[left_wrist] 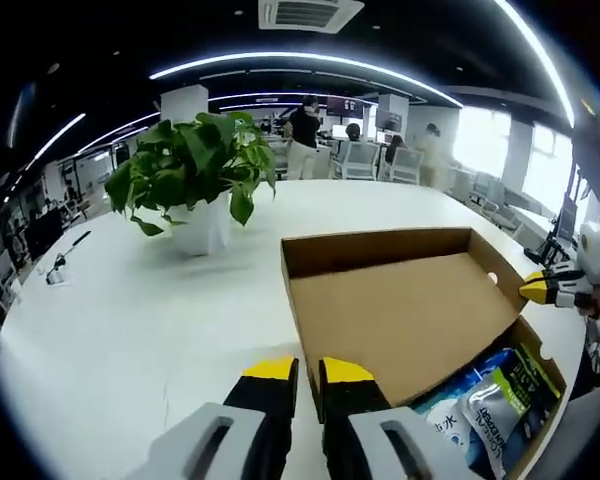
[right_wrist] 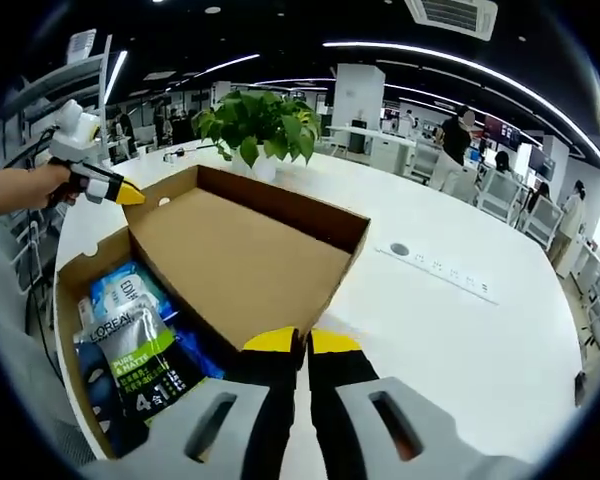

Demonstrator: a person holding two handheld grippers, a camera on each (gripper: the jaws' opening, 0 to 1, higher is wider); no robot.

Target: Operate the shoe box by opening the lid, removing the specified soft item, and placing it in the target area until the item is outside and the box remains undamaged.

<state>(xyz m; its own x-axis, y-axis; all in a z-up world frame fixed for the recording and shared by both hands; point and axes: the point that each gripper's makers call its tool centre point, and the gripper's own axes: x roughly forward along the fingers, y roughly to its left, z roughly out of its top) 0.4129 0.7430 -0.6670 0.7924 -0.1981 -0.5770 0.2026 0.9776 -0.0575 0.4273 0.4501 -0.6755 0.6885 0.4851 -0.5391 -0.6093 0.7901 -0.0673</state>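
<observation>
Both yellow-tipped grippers (left_wrist: 308, 375) (right_wrist: 301, 343), jaws nearly closed, pinch the brown cardboard lid (right_wrist: 242, 262) upright, exposing soft pouches (right_wrist: 140, 350).

White worktop (left_wrist: 130, 330), broad with a rounded edge. Resting on it: an open cardboard shoe box (left_wrist: 400, 310) with its lid folded back, a leafy potted plant (left_wrist: 195, 180) in a white pot beyond it, and a flush socket strip (right_wrist: 440, 272) beside the box.
</observation>
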